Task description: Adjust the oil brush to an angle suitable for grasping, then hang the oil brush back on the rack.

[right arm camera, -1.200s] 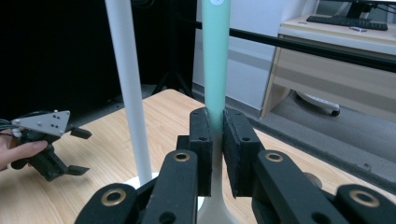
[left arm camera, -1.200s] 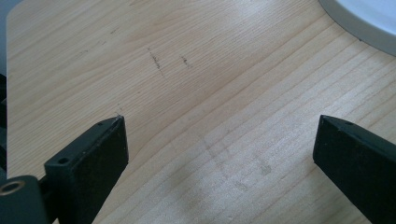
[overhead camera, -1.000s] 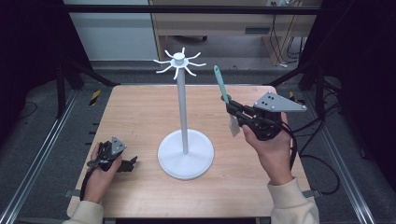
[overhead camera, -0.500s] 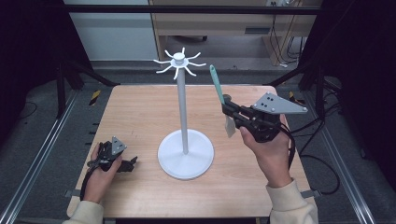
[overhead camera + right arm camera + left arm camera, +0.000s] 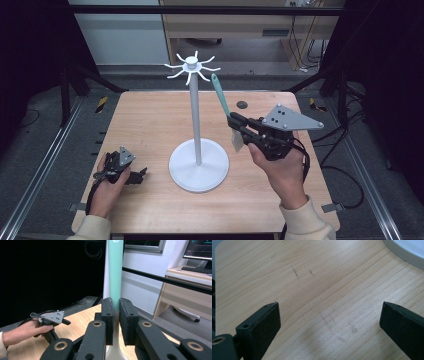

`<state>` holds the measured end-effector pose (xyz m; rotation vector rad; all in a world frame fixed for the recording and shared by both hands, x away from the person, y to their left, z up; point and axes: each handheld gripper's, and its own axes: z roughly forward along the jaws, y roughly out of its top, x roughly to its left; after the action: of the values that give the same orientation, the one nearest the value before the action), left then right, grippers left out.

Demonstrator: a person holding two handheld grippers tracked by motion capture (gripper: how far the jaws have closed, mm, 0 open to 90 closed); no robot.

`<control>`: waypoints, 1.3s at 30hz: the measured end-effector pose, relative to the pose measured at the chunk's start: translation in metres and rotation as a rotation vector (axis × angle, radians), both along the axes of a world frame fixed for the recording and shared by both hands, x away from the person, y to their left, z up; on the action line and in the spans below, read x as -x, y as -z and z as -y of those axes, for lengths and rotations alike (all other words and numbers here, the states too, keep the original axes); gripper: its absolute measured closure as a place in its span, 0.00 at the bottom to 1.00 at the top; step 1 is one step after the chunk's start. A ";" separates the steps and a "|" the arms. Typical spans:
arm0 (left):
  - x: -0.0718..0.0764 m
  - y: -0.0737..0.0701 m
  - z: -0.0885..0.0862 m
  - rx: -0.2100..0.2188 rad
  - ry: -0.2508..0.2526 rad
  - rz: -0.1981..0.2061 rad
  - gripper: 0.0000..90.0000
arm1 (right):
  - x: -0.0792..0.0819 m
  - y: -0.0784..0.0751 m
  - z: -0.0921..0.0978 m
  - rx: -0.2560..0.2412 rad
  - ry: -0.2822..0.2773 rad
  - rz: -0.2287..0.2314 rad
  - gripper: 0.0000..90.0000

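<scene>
A person's right gripper (image 5: 239,126) pinches a teal-handled utensil (image 5: 219,94) just to the right of a white hook stand (image 5: 198,159) on a wooden table (image 5: 150,120). The jaws are pressed against the handle from both sides, as the right gripper view shows, with the teal handle (image 5: 115,272) rising straight up between them and a pale lower part running down below the pads. In the high view the utensil is held off the table and tilted, its handle tip leaning up toward the stand's ring of hooks (image 5: 191,65) and ending just beside and slightly below it, apart from the hooks; its pale blade (image 5: 237,141) hangs below the jaws, right of the stand's round base. The right hand (image 5: 280,167) grips the tool from behind, farther right of the stand, with the grey three-cornered plate on top.

The left gripper (image 5: 140,175) rests low at the near left of the table, well apart from the stand's pole, held by the left hand (image 5: 107,185). Its jaws stand spread wide over bare wood in the left gripper view, nothing between them, with an edge of the stand's base (image 5: 405,250) at the upper right corner. The left gripper (image 5: 51,321) also appears farther off in the right gripper view.
</scene>
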<state>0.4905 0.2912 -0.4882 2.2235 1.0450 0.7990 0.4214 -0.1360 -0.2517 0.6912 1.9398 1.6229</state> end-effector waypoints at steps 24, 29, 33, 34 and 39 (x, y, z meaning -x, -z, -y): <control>0.000 0.001 0.001 -0.003 0.003 -0.005 0.03 | -0.001 0.001 -0.008 0.025 -0.012 -0.009 0.92; 0.000 0.001 0.001 -0.002 0.003 -0.007 0.03 | -0.002 0.002 -0.009 0.026 -0.012 -0.010 0.92; 0.000 0.000 0.001 -0.004 0.004 -0.005 0.03 | -0.002 0.002 -0.009 0.028 -0.009 -0.010 0.92; 0.000 0.001 0.001 -0.004 0.006 -0.007 0.03 | -0.001 0.002 -0.009 0.030 -0.008 -0.008 0.92; 0.000 0.001 0.000 -0.004 0.005 -0.008 0.03 | -0.002 0.002 -0.010 0.031 -0.006 -0.012 0.92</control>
<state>0.4904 0.2910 -0.4892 2.2339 1.0425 0.7912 0.4232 -0.1255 -0.2534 0.6850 1.9727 1.5921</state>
